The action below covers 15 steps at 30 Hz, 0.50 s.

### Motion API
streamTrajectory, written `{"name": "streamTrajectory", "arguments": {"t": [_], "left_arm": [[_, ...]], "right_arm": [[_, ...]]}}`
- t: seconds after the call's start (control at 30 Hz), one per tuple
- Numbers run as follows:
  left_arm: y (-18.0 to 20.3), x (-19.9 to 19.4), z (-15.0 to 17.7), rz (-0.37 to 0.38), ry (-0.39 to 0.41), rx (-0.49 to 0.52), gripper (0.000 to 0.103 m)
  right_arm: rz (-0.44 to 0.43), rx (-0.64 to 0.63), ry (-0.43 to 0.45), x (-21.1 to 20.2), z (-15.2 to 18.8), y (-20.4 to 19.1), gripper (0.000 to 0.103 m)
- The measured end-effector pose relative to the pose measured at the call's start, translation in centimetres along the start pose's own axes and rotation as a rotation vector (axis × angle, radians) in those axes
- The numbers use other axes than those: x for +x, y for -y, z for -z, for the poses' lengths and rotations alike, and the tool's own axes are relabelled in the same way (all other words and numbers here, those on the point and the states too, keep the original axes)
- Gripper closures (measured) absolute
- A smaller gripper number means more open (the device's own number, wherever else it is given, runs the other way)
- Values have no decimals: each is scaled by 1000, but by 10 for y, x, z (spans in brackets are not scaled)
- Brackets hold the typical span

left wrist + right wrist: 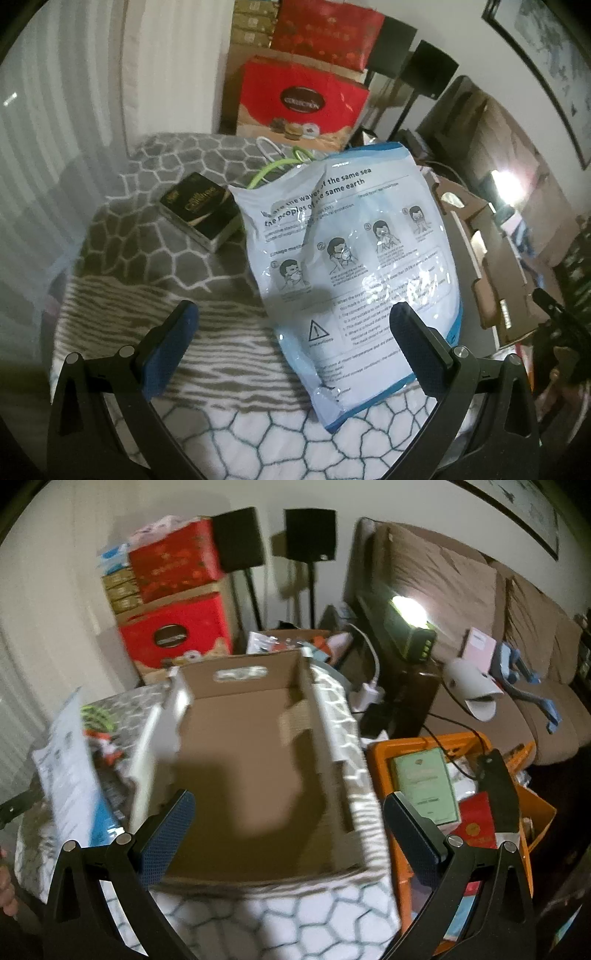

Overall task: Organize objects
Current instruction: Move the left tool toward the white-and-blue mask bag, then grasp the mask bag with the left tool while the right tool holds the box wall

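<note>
- The left tool [291, 332] is open over the mask bag [354, 266], ready to grab it off the blanket [147, 280].
- The right tool [288, 823] is open and empty above the cardboard box [251, 760], which waits for things.

Mask packet: a flat white plastic packet with blue edges [354, 266], printed with dark text, a warning triangle and numbered drawings of a person fitting a face mask; it lies crinkled and glossy on the grey-and-white patterned blanket [147, 280], long side running away from the camera. In the right wrist view it shows blurred at the left [68, 760].
Dark box: a small black rectangular box with gold lettering [201, 210], lying flat on the blanket just left of the packet's far end.
Green cord: a thin lime-green loop [275, 170] showing beyond the packet's far edge.
Cardboard box: an open, empty brown cardboard box with a handle slot [251, 760], sitting on the blanket, flaps raised.
</note>
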<state>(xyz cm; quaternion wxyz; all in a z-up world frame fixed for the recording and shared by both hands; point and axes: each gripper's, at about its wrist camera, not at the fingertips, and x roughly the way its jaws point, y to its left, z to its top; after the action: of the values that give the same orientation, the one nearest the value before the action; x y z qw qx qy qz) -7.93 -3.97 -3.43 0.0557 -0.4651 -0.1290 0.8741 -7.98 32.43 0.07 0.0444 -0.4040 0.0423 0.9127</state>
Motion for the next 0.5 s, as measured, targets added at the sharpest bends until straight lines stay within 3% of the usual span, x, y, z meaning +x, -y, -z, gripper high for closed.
{"name": "streamTrajectory", "arguments": {"t": [0.2, 0.5], "left_arm": [[-9, 21, 0, 88, -48, -31, 0], [-12, 43, 0, 149, -87, -44, 0]], "right_arm": [[18, 22, -18, 17, -7, 25, 1], [39, 9, -77, 46, -5, 35, 3]]}}
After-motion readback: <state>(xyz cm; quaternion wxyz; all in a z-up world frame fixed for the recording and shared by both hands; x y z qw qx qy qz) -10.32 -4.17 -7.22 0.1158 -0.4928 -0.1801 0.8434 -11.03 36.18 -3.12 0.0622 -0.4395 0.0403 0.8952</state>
